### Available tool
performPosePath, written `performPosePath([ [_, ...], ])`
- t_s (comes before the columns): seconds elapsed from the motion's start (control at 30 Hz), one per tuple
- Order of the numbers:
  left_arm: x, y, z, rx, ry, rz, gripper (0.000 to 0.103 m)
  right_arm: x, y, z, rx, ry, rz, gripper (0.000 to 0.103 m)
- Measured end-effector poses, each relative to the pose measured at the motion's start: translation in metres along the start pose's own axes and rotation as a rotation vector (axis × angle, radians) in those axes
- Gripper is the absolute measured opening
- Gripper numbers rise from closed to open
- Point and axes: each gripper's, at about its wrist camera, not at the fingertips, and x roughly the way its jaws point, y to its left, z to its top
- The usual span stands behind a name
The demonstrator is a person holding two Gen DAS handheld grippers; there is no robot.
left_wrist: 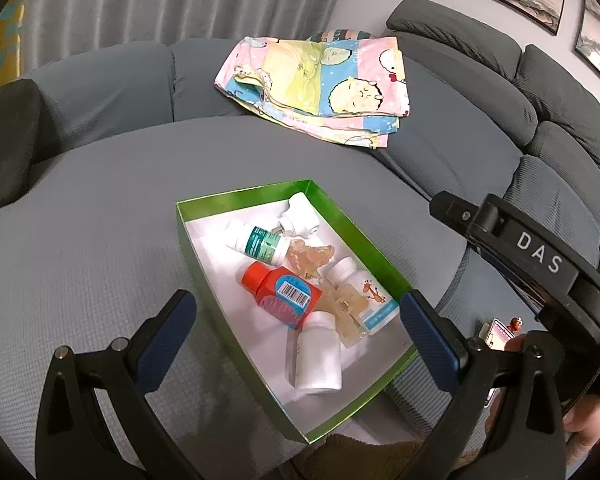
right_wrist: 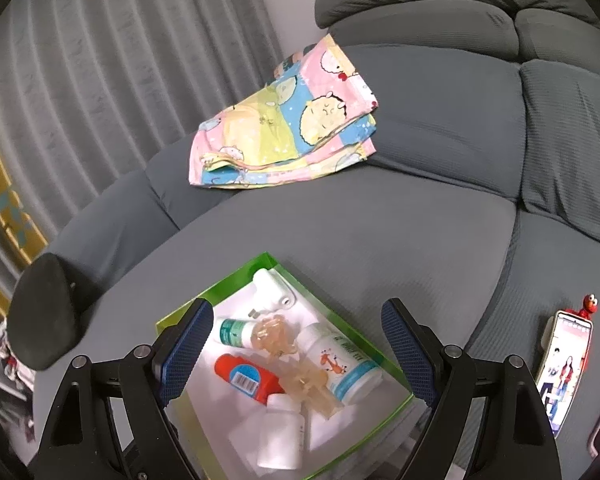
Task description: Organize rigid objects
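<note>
A green-walled box point(left_wrist: 352, 220) with a white floor lies on the grey sofa seat; it also shows in the right wrist view point(right_wrist: 340, 322). In it lie a red bottle point(left_wrist: 284, 294) point(right_wrist: 248, 376), several white bottles point(left_wrist: 320, 356) point(right_wrist: 280, 436), a white plug point(left_wrist: 300, 214) point(right_wrist: 274, 290) and amber hair clips point(left_wrist: 310, 258) point(right_wrist: 276, 336). My left gripper point(left_wrist: 296, 328) is open and empty above the box. My right gripper point(right_wrist: 300, 344) is open and empty above the box too.
A folded cartoon-print cloth point(left_wrist: 320, 84) point(right_wrist: 288, 124) lies further back on the sofa. A phone with a red figure point(right_wrist: 564, 364) point(left_wrist: 500, 332) lies to the right. Back cushions point(right_wrist: 560, 128) rise on the right, a dark armrest point(right_wrist: 46, 312) on the left.
</note>
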Motion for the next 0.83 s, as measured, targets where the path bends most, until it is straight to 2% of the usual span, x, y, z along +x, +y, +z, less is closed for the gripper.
performPosePath([
  [0.4,0.004,0.0,-0.001,-0.005,0.023,-0.008,0.102,0.0,0.006,-0.003,-0.031,0.012,-0.039,0.087],
  [0.83,0.007,0.003,-0.005,-0.035,0.04,-0.05,0.102,-0.002,0.011,-0.006,-0.046,0.015,-0.065,0.087],
])
